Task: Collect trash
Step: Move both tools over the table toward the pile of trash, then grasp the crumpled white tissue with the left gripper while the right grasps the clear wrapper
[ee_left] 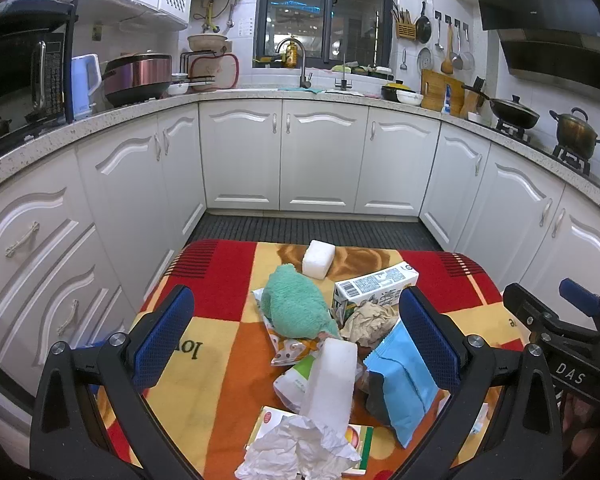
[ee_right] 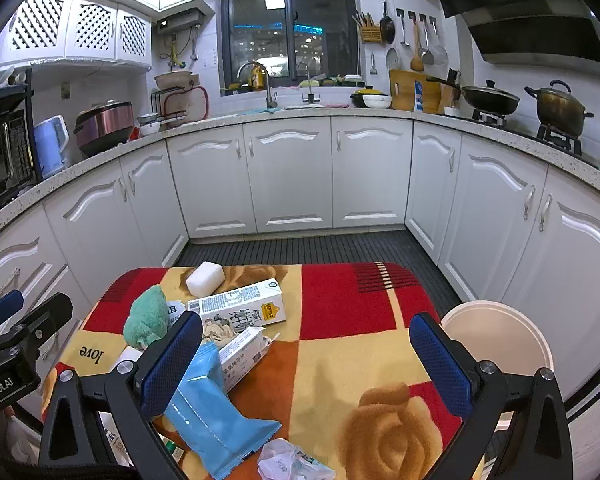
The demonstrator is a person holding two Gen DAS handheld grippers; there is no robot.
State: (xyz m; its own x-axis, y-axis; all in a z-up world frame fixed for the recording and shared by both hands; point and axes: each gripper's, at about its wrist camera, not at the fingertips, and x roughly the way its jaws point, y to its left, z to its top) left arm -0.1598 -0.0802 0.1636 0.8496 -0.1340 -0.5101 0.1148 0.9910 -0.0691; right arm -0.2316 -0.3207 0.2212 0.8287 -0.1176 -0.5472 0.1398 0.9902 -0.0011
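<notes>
Trash lies heaped on a table with a red, yellow and orange cloth (ee_left: 220,280). There is a green fuzzy cloth (ee_left: 296,308), a milk carton (ee_left: 376,284), a blue wrapper (ee_left: 404,384), white foam blocks (ee_left: 318,259) and crumpled paper (ee_left: 300,452). My left gripper (ee_left: 296,336) is open above the heap, empty. My right gripper (ee_right: 306,364) is open and empty over the table's right half, beside the blue wrapper (ee_right: 212,404) and the carton (ee_right: 244,304). A white bin (ee_right: 500,336) stands at the table's right edge.
White kitchen cabinets (ee_left: 320,156) surround the table on three sides, with a dark floor mat (ee_left: 312,230) between. The right gripper's body (ee_left: 560,332) shows at the right of the left wrist view. Pots and appliances stand on the counter above.
</notes>
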